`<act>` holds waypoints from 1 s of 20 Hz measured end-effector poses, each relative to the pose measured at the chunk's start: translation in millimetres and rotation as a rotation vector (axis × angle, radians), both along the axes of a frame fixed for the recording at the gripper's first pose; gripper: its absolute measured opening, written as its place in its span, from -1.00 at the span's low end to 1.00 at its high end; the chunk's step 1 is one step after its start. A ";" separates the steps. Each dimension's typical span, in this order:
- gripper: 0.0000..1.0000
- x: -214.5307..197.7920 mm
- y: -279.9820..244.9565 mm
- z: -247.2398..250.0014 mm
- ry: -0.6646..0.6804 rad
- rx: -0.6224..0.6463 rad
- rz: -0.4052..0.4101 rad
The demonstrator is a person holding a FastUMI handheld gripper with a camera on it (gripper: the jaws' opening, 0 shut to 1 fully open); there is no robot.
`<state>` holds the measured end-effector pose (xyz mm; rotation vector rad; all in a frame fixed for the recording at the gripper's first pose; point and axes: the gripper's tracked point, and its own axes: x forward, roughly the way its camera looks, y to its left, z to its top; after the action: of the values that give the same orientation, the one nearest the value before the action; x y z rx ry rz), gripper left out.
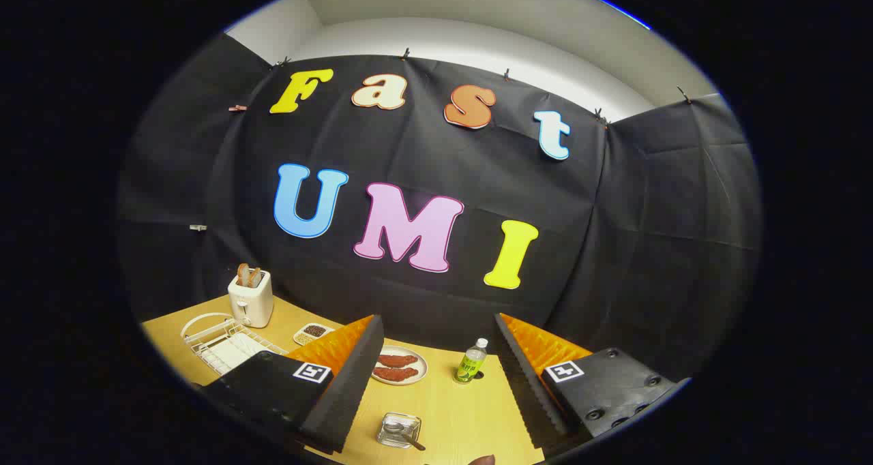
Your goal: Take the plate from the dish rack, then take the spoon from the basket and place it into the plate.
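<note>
Gripper (436, 376) released, fingers spread wide, nothing between them, high above table (450, 410).

Dish rack (222, 342) near far-left table corner, beside toaster (251, 300); white plate (235, 349) seems to lie in rack.

Spoon (402, 432) sits in clear square basket (399, 429), between fingers, near front edge.

Second plate with food (399, 366) and green bottle (472, 363) mid-table.

Step in hand, my read: fetch plate. Swing left, drop low, take rim edge-on, lift clear of wires, avoid toaster.

Bottle label too small to read.
</note>
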<state>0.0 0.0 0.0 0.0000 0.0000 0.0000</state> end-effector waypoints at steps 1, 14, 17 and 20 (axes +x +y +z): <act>0.95 0.1 -0.8 -0.6 0.003 0.003 0.000; 0.95 -3.7 8.4 -3.8 0.003 -0.028 0.015; 0.95 -2.9 12.5 -6.4 0.012 -0.025 0.021; 0.95 -2.1 17.1 -6.1 0.014 -0.025 0.024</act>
<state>-2.1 17.1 -6.1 -0.0251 0.0143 0.0245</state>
